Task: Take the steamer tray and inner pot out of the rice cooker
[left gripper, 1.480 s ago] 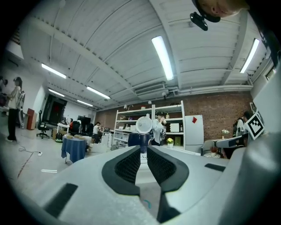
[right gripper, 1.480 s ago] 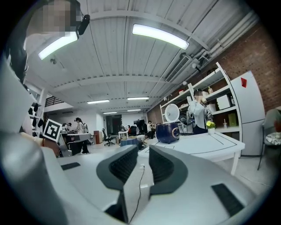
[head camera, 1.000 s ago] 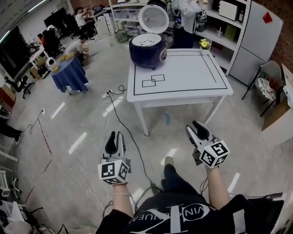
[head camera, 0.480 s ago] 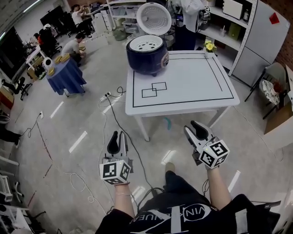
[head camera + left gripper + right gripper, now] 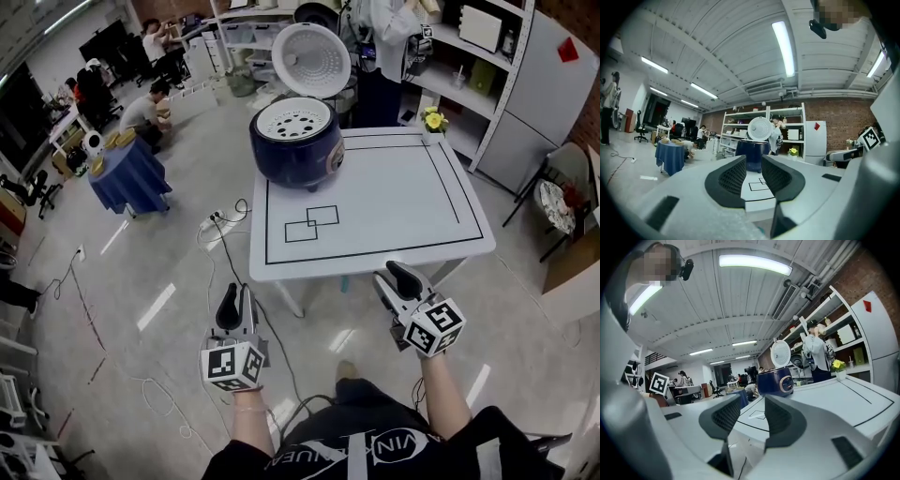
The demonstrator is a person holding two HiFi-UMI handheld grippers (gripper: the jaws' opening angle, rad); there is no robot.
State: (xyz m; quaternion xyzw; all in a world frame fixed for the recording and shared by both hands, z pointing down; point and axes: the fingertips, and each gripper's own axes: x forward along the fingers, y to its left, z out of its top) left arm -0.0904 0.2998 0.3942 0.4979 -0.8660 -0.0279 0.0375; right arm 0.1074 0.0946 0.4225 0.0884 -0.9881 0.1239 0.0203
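Observation:
A dark blue rice cooker point(image 5: 296, 141) stands on the far left corner of the white table point(image 5: 394, 211), its round lid point(image 5: 310, 60) tipped up. A white perforated steamer tray point(image 5: 293, 117) fills its mouth and hides the inner pot. My left gripper point(image 5: 235, 305) hangs over the floor, short of the table's near edge, open and empty. My right gripper point(image 5: 401, 278) is at that near edge, open and empty too. The cooker point(image 5: 752, 161) shows far off between the left jaws, and to the right of the right jaws as well, cooker point(image 5: 774, 382).
Black lines and two small squares point(image 5: 311, 223) mark the tabletop; a flower pot point(image 5: 432, 120) sits at its far right corner. A person point(image 5: 380, 37) stands behind the table by shelves. Cables point(image 5: 234, 244) lie on the floor at left, near a blue-draped table point(image 5: 129, 173).
The table and cooker have drawn closer in the head view. Both grippers have been carried forward toward the table's near edge, with their jaws looking the same.

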